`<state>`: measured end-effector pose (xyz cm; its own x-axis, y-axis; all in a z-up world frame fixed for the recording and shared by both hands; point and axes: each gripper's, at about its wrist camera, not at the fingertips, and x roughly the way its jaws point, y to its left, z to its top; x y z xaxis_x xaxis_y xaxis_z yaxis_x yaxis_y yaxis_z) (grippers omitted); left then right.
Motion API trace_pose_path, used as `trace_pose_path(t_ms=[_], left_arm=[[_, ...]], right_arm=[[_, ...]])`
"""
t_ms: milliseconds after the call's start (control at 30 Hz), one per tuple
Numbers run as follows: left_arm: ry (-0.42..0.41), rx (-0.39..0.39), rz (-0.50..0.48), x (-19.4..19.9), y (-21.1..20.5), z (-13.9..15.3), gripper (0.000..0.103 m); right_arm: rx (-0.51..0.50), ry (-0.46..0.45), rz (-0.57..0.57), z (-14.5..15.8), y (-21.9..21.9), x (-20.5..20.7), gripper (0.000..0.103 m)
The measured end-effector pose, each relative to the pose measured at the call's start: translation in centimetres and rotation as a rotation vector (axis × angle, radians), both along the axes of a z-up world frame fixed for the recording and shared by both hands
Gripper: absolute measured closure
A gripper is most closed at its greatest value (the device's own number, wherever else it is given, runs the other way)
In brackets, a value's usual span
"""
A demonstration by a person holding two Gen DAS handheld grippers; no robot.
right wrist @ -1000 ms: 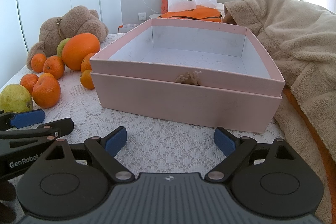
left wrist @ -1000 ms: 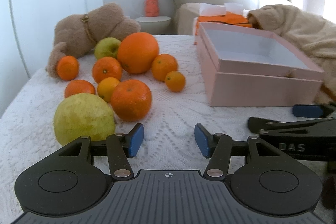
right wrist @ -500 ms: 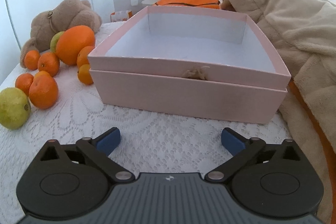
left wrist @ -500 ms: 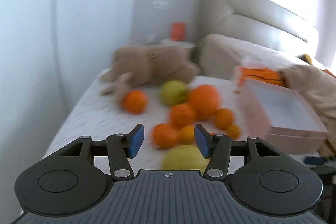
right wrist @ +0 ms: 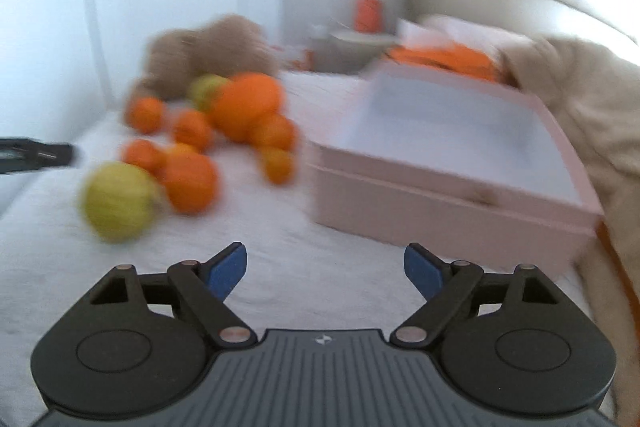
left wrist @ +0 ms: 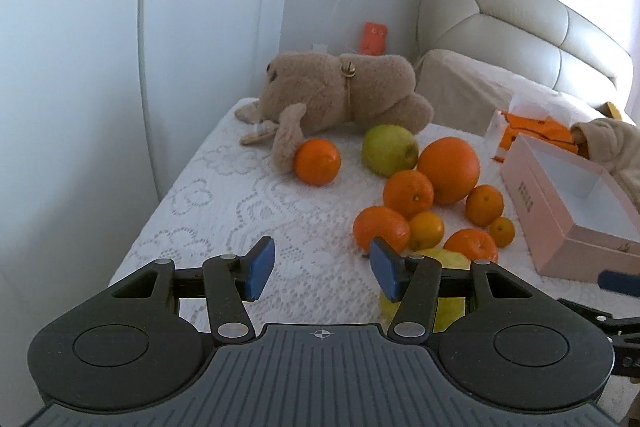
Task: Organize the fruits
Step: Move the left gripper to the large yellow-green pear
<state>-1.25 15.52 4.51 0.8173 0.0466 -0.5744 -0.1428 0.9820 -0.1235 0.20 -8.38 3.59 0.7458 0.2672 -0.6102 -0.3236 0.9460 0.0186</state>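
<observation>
Several oranges lie in a cluster on the white lace bedspread, the biggest orange (left wrist: 448, 165) near a green apple (left wrist: 389, 149). One orange (left wrist: 318, 161) lies apart by the teddy bear. A yellow-green pear-like fruit (left wrist: 444, 291) is partly hidden behind my left gripper's right finger. My left gripper (left wrist: 322, 269) is open and empty, raised above the bedspread left of the cluster. The open pink box (left wrist: 572, 211) stands to the right, empty. In the blurred right wrist view my right gripper (right wrist: 326, 271) is open and empty, facing the fruit (right wrist: 188, 181) and the box (right wrist: 452, 163).
A brown teddy bear (left wrist: 344, 95) lies behind the fruit. A beige blanket (right wrist: 592, 107) lies right of the box. The wall (left wrist: 80, 67) runs along the bed's left edge. The headboard (left wrist: 500, 27) and orange items (left wrist: 536, 131) are at the back.
My left gripper has risen and swung left, so the fruit now lies to its right. My right gripper has turned left towards the fruit and opened wider; its view is blurred by motion.
</observation>
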Motion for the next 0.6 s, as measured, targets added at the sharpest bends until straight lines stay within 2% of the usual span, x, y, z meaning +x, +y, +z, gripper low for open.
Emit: trace_pose_path(t_ms=[167,267,333,467,600], left_arm=[[-0.001,-0.006,-0.009,-0.4,0.2,0.0,0.045],[-0.002,-0.024,-0.049,-0.6,-0.1,0.3,0.045],[-0.005,-0.015,-0.089,-0.7,-1.0,0.5,0.045],[-0.01,0.014,-0.159,-0.4,-3.1,0.4,0.045],[-0.04,0.067,-0.17,-0.3,-4.4,0.2,0.042]], right_arm=[[0.019,-0.035,0.099,0.7,2.8,0.0,0.017],[-0.018,-0.046,0.133,0.5,3.9,0.2,0.026],[-0.028,-0.043,0.139,0.2,4.1,0.2,0.032],[0.012,-0.014,0.118,-0.2,3.3,1.1,0.032],[0.01,-0.016,0.108,-0.5,2.4,1.2,0.032]])
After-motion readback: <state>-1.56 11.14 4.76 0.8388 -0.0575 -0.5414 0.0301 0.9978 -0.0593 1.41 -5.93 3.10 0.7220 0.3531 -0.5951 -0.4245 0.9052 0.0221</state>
